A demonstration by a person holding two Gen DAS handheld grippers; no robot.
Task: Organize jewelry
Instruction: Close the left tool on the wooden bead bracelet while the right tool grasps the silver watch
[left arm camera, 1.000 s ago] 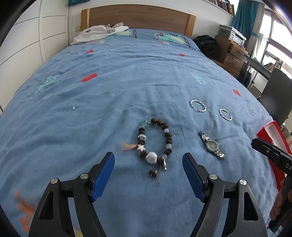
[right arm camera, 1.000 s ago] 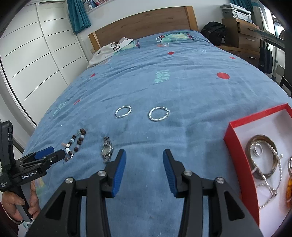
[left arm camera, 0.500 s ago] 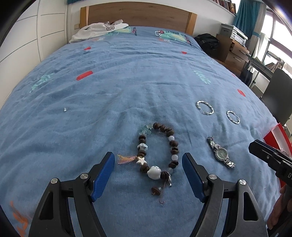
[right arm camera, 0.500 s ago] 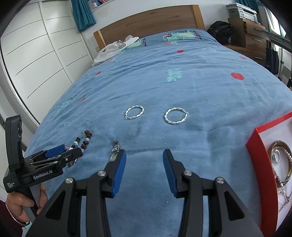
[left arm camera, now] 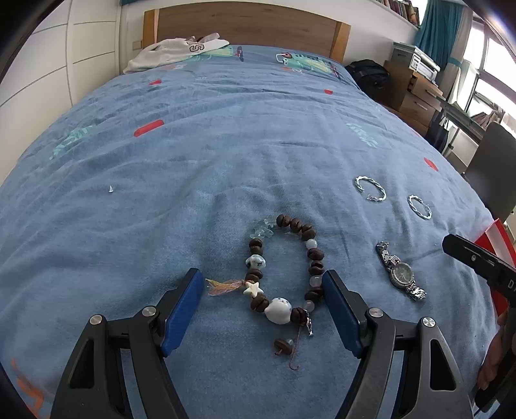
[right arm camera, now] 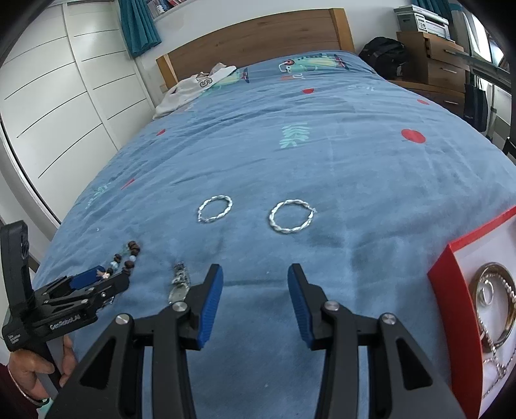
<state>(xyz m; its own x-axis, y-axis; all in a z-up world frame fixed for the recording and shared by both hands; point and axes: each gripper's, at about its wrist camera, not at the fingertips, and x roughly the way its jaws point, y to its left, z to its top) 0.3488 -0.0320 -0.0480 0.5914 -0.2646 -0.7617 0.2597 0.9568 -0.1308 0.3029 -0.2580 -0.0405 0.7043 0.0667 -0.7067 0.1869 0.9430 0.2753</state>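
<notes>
A beaded bracelet (left arm camera: 283, 274) of brown, white and blue beads lies on the blue bedspread (left arm camera: 193, 161). My left gripper (left arm camera: 262, 283) is open, its blue fingers on either side of the bracelet's near half. A silver watch (left arm camera: 400, 274) lies to the right, and two twisted silver bangles (left arm camera: 370, 189) (left arm camera: 419, 207) beyond it. My right gripper (right arm camera: 254, 283) is open and empty above the bedspread, with the watch (right arm camera: 179, 283) at its left finger and the bangles (right arm camera: 215, 209) (right arm camera: 292, 216) ahead. A red jewelry box (right arm camera: 451, 290) holding rings and chains sits at the right.
A white garment (left arm camera: 175, 53) lies by the wooden headboard (left arm camera: 245, 25). A black bag (right arm camera: 382, 53) and wooden drawers (right arm camera: 432, 58) stand right of the bed. White wardrobe doors (right arm camera: 64, 96) line the left. The left gripper shows in the right wrist view (right arm camera: 93, 283).
My left gripper has moved forward, so the bracelet now lies between its fingers. My right gripper has shifted left, and the red box has slid toward the right edge of its view.
</notes>
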